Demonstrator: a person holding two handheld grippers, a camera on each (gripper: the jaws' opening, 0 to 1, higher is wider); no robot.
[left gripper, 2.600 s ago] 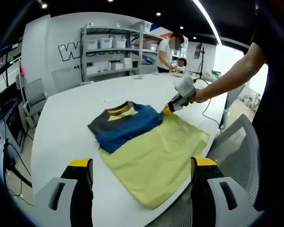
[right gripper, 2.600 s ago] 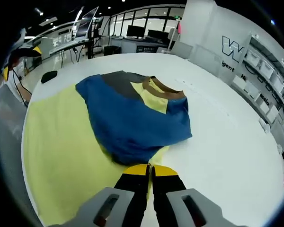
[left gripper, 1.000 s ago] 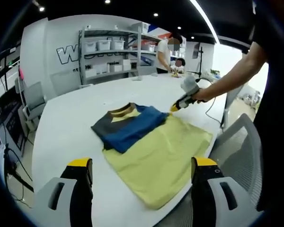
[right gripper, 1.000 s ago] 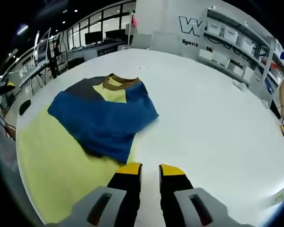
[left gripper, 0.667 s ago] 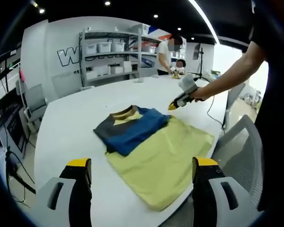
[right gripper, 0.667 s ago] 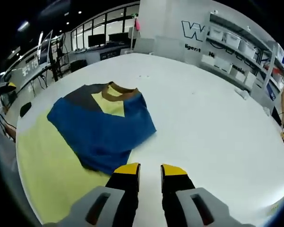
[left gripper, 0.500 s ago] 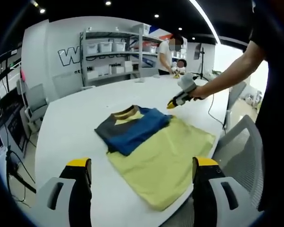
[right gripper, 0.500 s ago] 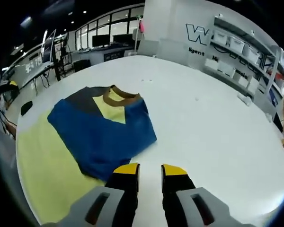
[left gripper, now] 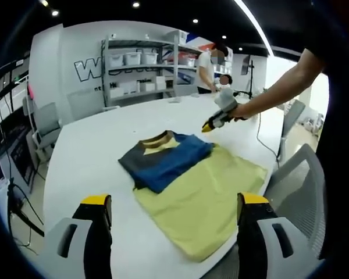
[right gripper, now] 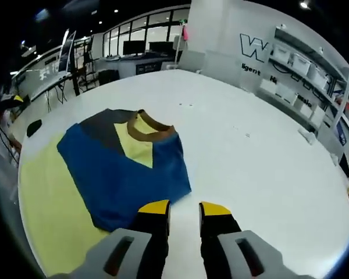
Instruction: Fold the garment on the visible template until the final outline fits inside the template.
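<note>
The folded garment, blue and dark grey with a yellow panel and a brown collar, lies on the far part of the pale yellow template. Its far-left edge hangs over the template onto the white table. My left gripper stands wide open over the near table edge, nothing between its jaws. A person's hand holds my right gripper just above the table beyond the garment's far corner. In the right gripper view, my right gripper shows a narrow empty gap, hovering past the blue edge of the garment on the template.
A grey mesh chair stands at the table's near right. A cable trails over the table's right side. Shelves with bins and two people are at the back. Bare white table spreads beyond the garment.
My right gripper has let go of the garment's blue edge, opened a little and drawn up and away from it. The garment stays folded on the template. My left gripper stays wide open.
</note>
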